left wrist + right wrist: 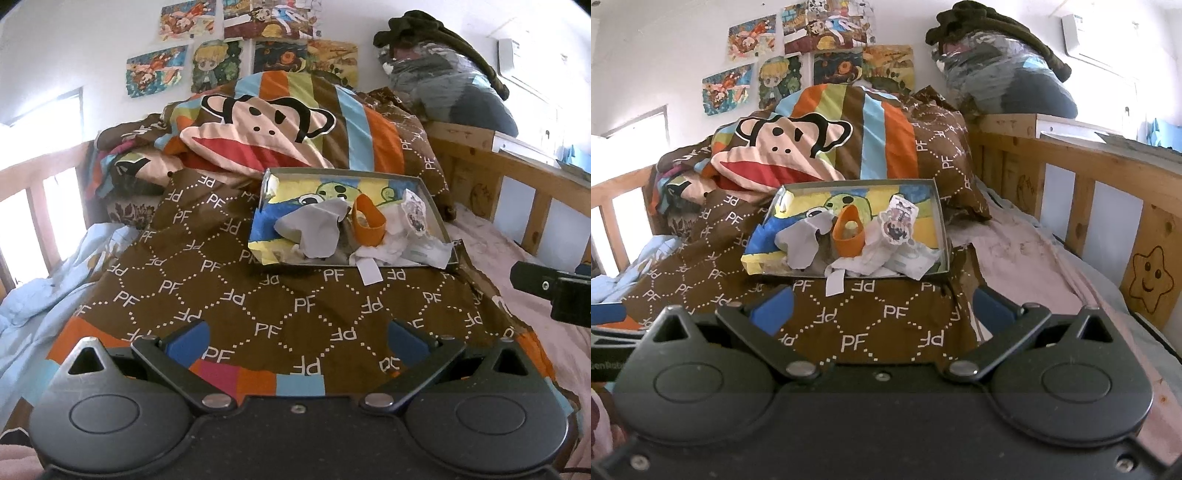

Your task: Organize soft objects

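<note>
Both sets of tongs were spread wide with nothing in them: the left tongs (297,339) and the right tongs (882,308) hovered low over the brown PF-print duvet (229,280), blue pads aimed at the shallow box (448,242) sitting on it. The soft stuff was all piled in that box: a grey cloth (314,225), an orange band (367,221), crumpled white fabric (380,251) and a printed pouch (899,221), with a white tag (834,282) hanging over the front edge. Honestly couldn't tell if that pile was waiting to be sorted or was already gathered up. If picking from it, I'd pinch one loose fold near the top so the rest doesn't drag out. The left view caught the other tool's black body at its right edge; the right view showed a star face drawn on the bed rail (1150,273) that the left missed. Monkey-face bedding (258,125) was heaped behind.
</note>
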`<state>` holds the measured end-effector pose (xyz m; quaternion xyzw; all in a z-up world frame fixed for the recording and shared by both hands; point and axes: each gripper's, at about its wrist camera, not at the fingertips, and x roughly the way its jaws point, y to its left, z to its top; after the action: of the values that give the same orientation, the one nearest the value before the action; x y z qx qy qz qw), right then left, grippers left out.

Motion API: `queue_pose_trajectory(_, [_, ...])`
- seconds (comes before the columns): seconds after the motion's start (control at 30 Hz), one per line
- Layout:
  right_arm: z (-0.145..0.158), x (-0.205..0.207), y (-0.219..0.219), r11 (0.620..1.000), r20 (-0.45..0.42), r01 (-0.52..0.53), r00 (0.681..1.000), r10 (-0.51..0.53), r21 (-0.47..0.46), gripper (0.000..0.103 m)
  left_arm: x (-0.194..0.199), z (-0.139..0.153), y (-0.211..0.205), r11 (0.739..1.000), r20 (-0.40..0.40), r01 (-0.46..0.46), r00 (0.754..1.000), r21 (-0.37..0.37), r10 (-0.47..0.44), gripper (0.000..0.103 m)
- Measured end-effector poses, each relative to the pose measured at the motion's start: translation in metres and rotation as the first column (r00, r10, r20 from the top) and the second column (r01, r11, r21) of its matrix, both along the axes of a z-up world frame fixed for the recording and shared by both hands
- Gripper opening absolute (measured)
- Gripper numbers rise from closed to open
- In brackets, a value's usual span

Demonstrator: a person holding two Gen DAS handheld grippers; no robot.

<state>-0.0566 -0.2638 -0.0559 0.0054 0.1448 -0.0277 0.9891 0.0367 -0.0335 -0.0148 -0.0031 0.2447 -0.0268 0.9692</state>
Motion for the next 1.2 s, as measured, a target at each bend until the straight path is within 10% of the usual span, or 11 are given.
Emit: queue_pose_trajectory(1.2, [-0.006,0.013,-0.003,0.998,-0.030,-0.038,0.999,0.036,-0.044,0.103,0.005,0.000,0.004,0.999,-0.008,-0.028,1.000,-0.025,0.028,0.102])
